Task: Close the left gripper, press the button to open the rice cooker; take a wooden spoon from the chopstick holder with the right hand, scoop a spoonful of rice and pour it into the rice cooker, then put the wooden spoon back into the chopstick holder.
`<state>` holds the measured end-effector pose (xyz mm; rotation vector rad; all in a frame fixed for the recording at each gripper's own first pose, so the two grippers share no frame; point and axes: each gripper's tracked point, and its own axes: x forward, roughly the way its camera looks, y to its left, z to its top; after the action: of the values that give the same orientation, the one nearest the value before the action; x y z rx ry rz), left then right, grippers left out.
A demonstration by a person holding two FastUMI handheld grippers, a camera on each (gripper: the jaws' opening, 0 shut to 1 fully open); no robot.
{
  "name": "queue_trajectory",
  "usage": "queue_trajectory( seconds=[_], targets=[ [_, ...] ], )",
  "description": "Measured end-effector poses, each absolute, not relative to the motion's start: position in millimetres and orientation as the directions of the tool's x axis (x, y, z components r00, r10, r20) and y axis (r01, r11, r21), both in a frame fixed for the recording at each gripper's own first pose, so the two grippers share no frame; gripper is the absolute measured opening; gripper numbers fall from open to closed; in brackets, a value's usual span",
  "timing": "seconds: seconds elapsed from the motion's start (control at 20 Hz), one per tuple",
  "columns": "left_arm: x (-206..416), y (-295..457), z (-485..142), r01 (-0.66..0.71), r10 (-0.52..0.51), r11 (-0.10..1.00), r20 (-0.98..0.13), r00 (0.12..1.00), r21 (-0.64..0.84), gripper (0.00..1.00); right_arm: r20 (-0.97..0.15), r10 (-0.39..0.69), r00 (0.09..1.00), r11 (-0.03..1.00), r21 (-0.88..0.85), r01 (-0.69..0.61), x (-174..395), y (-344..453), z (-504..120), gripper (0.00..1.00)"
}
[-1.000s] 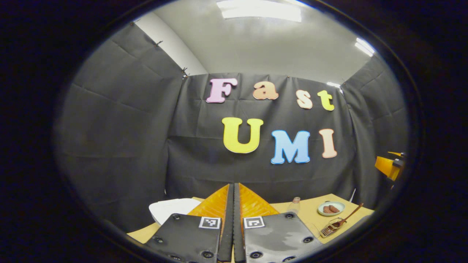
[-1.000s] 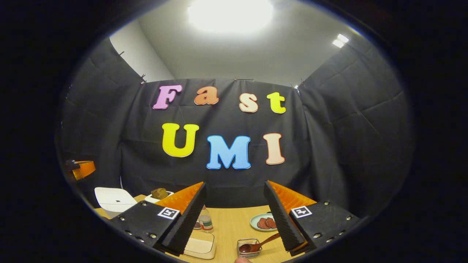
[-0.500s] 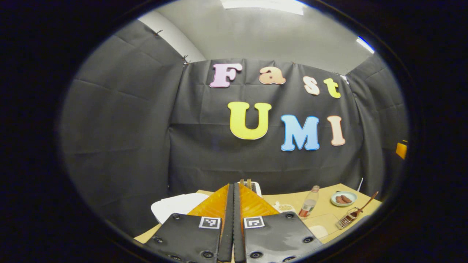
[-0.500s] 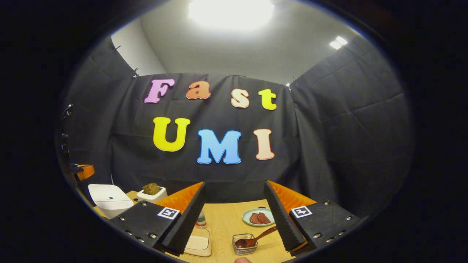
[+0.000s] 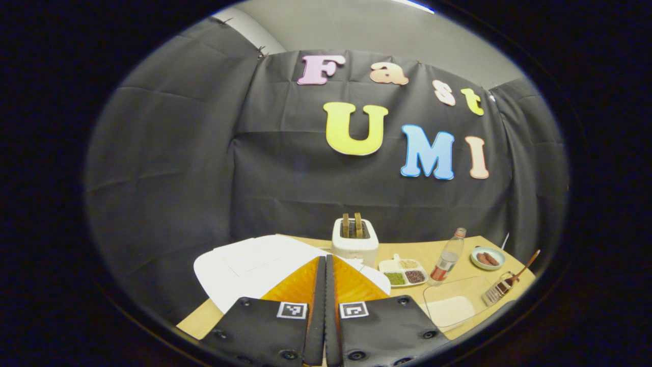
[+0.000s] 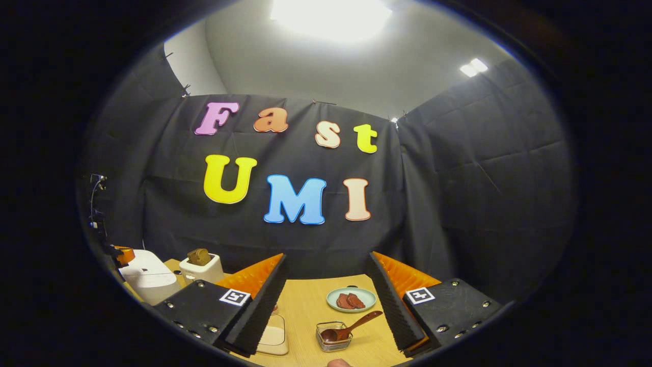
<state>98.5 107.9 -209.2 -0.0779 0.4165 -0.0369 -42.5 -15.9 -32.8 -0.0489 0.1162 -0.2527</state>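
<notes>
- In the left gripper view, the left hand-held gripper (image 5: pixel 324 285) is seen clenched, its two fingers pressed flat together with nothing between them.
- Just beyond its tips the white rice cooker (image 5: pixel 249 265) is seen on the desk (image 5: pixel 193 322), its lid down; contact between the tips and the cooker cannot be judged.
- In the right gripper view, the right hand-held gripper (image 6: pixel 326 300) is seen released, its fingers spread wide with nothing held.
- Between and below those fingers a small wire chopstick holder (image 6: pixel 333 337) is seen on the desk, and the wooden spoon (image 6: pixel 351 329) is leaned in it, bowl down, handle tilted up to the right.
- To the left of the holder, a clear shallow container with a pale content (image 6: pixel 272 340) is partly hidden behind the left finger of that gripper.
- Beyond the holder, a pale green plate with reddish-brown slices (image 6: pixel 351 299) is set on the desk.
- In the left gripper view, a divided white dish of grains (image 5: pixel 405 272) and a clear bottle with a red label (image 5: pixel 447 255) are seen to the right of the cooker.
- Farther back, a white toaster (image 5: pixel 355 239) with two slices upright in its slots is placed near the wall.
- At the far left of the right gripper view, the rice cooker is seen with the other gripper just above it.
</notes>
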Motion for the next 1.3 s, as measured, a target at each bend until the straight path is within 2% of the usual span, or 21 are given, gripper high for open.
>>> queue_trajectory(
  seconds=[0.35, 0.4, 0.45, 0.5, 0.7, 0.75, 0.8, 1.05, 1.2, 1.25, 1.3],
  targets=[
    [97.9, 114.6, -264.3, 0.016, -0.051, 0.997, -0.495, 0.868, -0.073, 0.1, -0.12, -0.284, 0.951, 0.958, -0.074, 0.277, -47.6, -16.9, -38.2, 0.95],
    [96.9, 114.8, -266.0, 0.012, -0.051, 0.997, -0.495, 0.868, -0.08, 0.1, -0.122, -0.285, 0.951, 0.958, -0.077, 0.277, -47.4, -16.6, -38.9, 0.95],
    [99.0, 114.0, -264.2, 0.01, -0.053, 0.996, -0.475, 0.878, -0.093, 0.14, -0.125, -0.286, 0.95, 0.957, -0.081, 0.277, -47.4, -17.1, -40.1, 0.95],
    [98.7, 114.4, -264.9, 0.0, -0.055, 0.994, -0.49, 0.87, -0.111, 0.09, -0.126, -0.286, 0.95, 0.957, -0.084, 0.277, -47.3, -17.5, -40.5, 0.95],
    [101.7, 115.8, -256.7, -0.005, -0.044, 0.995, -0.477, 0.878, -0.101, 0.09, -0.128, -0.274, 0.953, 0.961, -0.081, 0.266, -45.8, -17.3, -41.9, 0.95],
    [103.8, 117.0, -248.1, -0.006, -0.032, 0.997, -0.461, 0.887, -0.081, 0.14, -0.128, -0.27, 0.954, 0.962, -0.084, 0.261, -45.4, -18.1, -42.4, 0.95],
    [108.1, 118.3, -237.5, -0.012, -0.017, 0.998, -0.442, 0.897, -0.062, 0.1, -0.128, -0.268, 0.955, 0.962, -0.087, 0.258, -44.6, -19.9, -41.9, 0.95],
    [113.0, 132.9, -169.3, -0.074, 0.066, 0.997, -0.314, 0.947, -0.012, 0.1, -0.128, -0.247, 0.961, 0.968, -0.075, 0.239, -42.5, -33.0, -43.0, 0.95],
    [106.1, 131.3, -127.1, -0.095, 0.084, 0.995, -0.243, 0.966, -0.034, 0.09, -0.128, -0.237, 0.963, 0.971, -0.061, 0.23, -38.7, -46.2, -45.5, 0.95],
    [101.0, 130.6, -115.8, -0.105, 0.094, 0.994, -0.221, 0.971, -0.04, 0.05, -0.132, -0.232, 0.964, 0.972, -0.056, 0.227, -37.4, -50.4, -48.5, 0.95],
    [96.1, 128.4, -103.7, -0.119, 0.108, 0.992, -0.197, 0.974, -0.041, 0.09, -0.137, -0.228, 0.964, 0.973, -0.049, 0.223, -35.9, -54.9, -51.2, 0.95]
  ],
)
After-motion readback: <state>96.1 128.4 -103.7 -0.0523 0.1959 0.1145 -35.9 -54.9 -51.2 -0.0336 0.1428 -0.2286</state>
